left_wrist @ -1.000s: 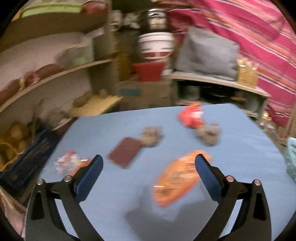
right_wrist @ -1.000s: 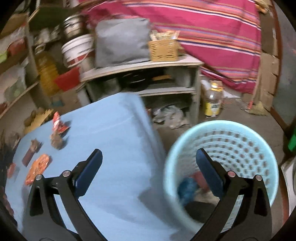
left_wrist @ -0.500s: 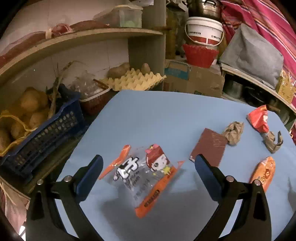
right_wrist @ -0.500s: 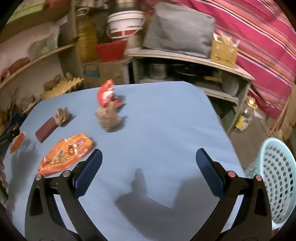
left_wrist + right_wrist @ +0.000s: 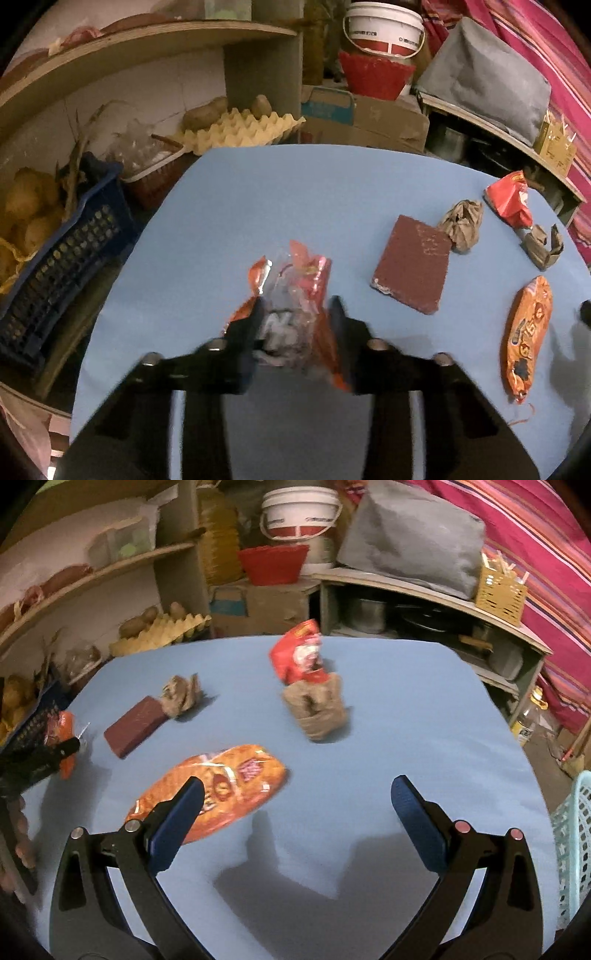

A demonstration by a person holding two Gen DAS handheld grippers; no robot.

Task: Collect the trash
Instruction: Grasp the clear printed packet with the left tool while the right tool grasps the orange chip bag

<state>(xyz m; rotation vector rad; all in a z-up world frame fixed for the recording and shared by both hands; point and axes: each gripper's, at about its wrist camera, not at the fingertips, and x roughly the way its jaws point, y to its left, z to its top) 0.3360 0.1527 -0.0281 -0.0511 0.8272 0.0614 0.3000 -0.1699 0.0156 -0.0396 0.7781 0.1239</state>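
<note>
A clear snack wrapper (image 5: 295, 295) with red and orange print is pinched between the jaws of the left gripper (image 5: 295, 314), near the left side of the blue table (image 5: 295, 192). It is judged light, thin, soft and slippery, so it crumples rather than resists; a hold across its bunched middle is likely the most secure, since a loose edge could slide out. The left jaws are drawn close together, with the film squeezed between them. To the right lie a brown pad (image 5: 412, 269), a crumpled paper ball (image 5: 461, 225), a red packet (image 5: 508, 199) and an orange bag (image 5: 526, 332). The right gripper (image 5: 295, 823) is spread wide and holds nothing, hovering above the near part of the table beside the orange bag. A pale basket (image 5: 574, 849) stands off the right edge.
</note>
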